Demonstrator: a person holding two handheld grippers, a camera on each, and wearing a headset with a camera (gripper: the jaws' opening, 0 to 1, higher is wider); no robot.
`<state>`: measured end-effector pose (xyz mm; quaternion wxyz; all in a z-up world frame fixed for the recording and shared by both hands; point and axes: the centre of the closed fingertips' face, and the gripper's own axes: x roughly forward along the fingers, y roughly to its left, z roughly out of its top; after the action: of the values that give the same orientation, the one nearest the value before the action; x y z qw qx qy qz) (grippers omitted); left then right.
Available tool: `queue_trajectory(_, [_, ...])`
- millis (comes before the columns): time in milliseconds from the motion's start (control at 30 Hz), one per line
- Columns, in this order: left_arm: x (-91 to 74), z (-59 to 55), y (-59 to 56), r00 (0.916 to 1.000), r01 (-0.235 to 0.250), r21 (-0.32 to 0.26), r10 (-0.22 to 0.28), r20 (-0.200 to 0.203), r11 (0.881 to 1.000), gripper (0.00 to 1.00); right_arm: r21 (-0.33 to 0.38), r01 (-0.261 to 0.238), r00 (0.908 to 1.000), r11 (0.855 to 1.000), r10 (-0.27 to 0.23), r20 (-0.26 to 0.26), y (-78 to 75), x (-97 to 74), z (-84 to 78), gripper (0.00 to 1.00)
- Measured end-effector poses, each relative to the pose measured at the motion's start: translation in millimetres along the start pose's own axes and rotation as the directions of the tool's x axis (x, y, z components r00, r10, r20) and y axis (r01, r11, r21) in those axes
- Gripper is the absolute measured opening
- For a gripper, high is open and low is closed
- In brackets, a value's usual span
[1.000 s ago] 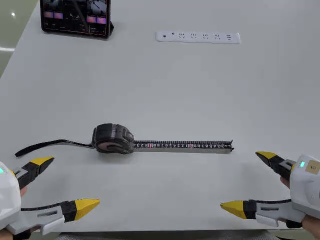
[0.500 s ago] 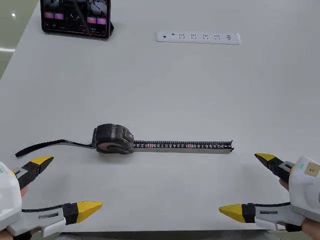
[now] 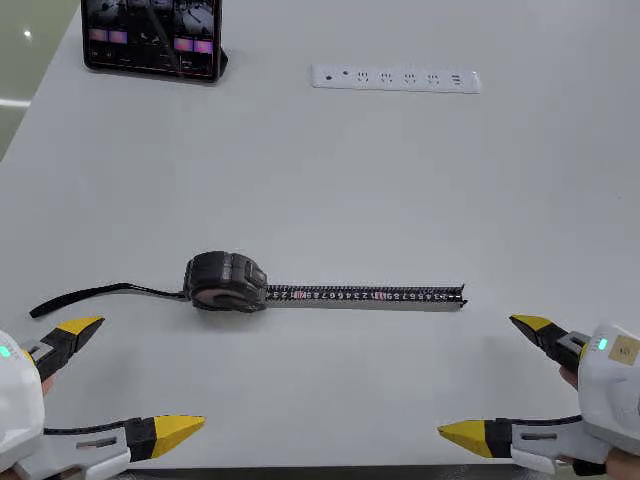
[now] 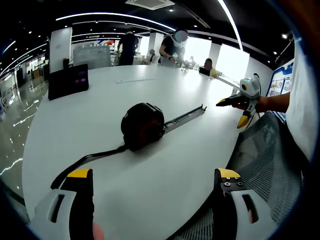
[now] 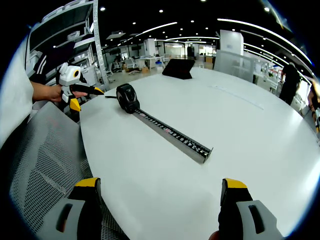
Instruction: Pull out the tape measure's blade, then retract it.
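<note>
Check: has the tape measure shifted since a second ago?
No. The tape measure lies where it did relative to the power strip, blade equally extended.

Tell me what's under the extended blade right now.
The white table; the blade lies flat on it, run out from the case. The surface directly beneath it is covered.
</note>
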<state>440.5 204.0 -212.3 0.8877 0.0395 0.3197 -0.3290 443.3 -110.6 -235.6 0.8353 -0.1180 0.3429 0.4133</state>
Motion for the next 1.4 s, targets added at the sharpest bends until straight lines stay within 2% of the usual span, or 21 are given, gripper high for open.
queue_trajectory(1100, [-0.9,-2.5,0.0,1.0,0.0,-0.014,0.0,-0.004,1.0,0.98,0.006,-0.006,1.0,1.0,0.006,-0.008,2.6,0.2,-2.7,0.99])
queue_trajectory(1400, [3.4,3.4,1.4,1.0,0.001,-0.009,-0.001,-0.001,1.0,0.97,0.001,-0.005,1.0,1.0,0.005,0.001,-1.6,1.7,3.1,0.98])
